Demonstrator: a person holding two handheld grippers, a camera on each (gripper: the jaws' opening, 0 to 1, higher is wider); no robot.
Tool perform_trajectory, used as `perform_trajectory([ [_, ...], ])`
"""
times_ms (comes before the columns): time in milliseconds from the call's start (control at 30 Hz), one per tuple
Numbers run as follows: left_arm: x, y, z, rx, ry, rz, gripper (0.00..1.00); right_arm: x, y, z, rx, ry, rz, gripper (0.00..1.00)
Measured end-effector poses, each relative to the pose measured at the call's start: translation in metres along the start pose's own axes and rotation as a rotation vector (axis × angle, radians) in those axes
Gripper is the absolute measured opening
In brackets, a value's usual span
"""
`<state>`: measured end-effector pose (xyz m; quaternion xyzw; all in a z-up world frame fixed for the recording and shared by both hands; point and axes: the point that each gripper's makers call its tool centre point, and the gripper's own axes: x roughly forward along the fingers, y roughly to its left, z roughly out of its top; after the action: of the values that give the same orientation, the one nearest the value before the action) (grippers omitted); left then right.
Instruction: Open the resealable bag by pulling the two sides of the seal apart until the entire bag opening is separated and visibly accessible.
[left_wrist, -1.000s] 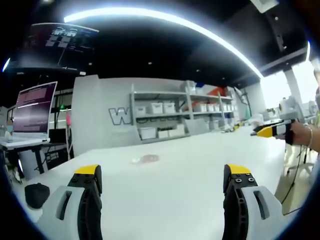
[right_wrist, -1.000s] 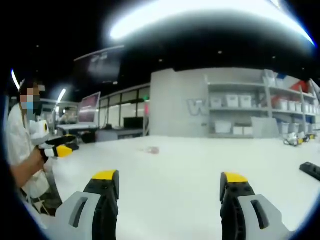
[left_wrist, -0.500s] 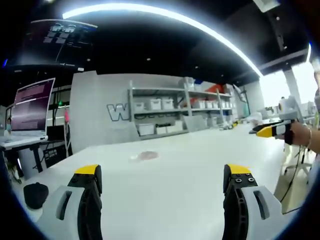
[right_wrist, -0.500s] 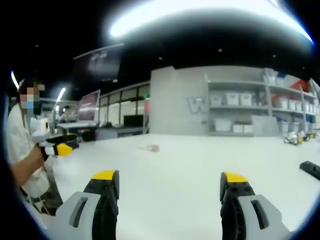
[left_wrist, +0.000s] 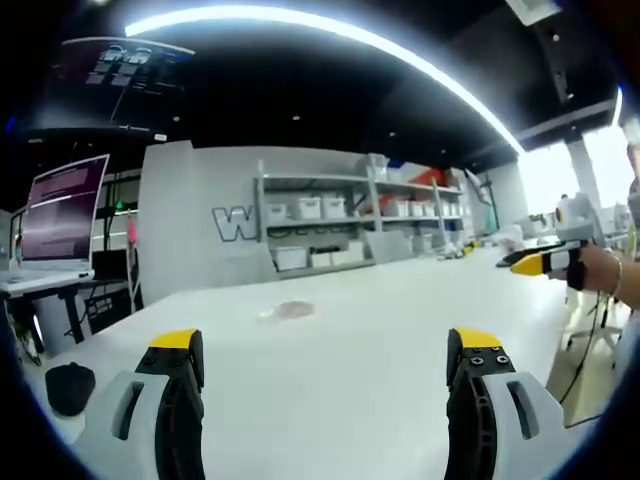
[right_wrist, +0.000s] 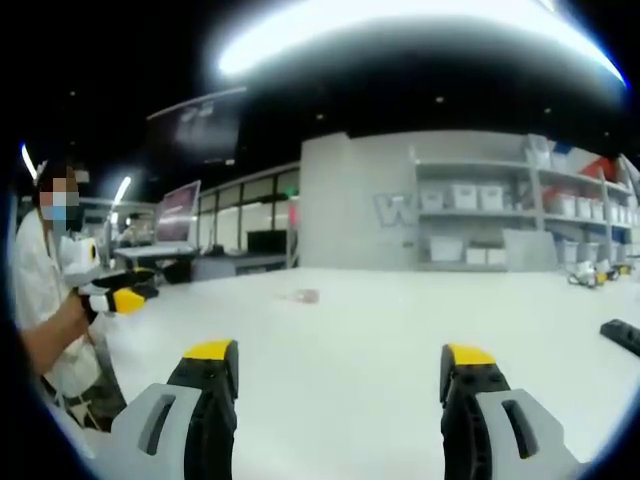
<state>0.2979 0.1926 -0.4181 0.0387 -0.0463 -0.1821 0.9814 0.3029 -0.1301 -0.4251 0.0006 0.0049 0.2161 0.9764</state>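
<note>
In the left gripper view, the left gripper (left_wrist: 322, 352) hovers low over the white table (left_wrist: 350, 400) with its two yellow-tipped jaws standing wide apart and nothing between them. The resealable bag (left_wrist: 288, 312) lies flat on the table well beyond the jaws, a small pale, pinkish patch far out toward the shelving (left_wrist: 350, 232). Compared with a second ago the whole picture has slid a little, the monitor (left_wrist: 68, 218) and the dark object (left_wrist: 70, 388) at the near left sitting slightly differently, which reads as a small move of the camera rather than of any thing; the bag keeps its place on the table and the jaw gap is unchanged. At the far right edge the right gripper (left_wrist: 535, 262) is held up in the person's hand (left_wrist: 598, 270), its opening too small to judge here. In the right gripper view, that gripper's own jaws also stand wide apart and empty over the table, with the bag far ahead and slightly left of centre, and the picture is practically as it was a second ago. The person stands at the left edge holding the left gripper up near the body. Judged from this, the task has not begun: both grippers are well apart from the bag, the seal is untouched, and an approach toward the bag is what remains before any pulling.
</note>
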Motion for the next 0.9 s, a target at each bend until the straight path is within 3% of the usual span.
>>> perform_trajectory([
  [900, -0.0029, -0.0038, -0.0012, -0.001, 0.003, -0.003, 0.99, -0.0031, -0.0017, -0.0032, 0.02, -0.002, 0.001, 0.83],
])
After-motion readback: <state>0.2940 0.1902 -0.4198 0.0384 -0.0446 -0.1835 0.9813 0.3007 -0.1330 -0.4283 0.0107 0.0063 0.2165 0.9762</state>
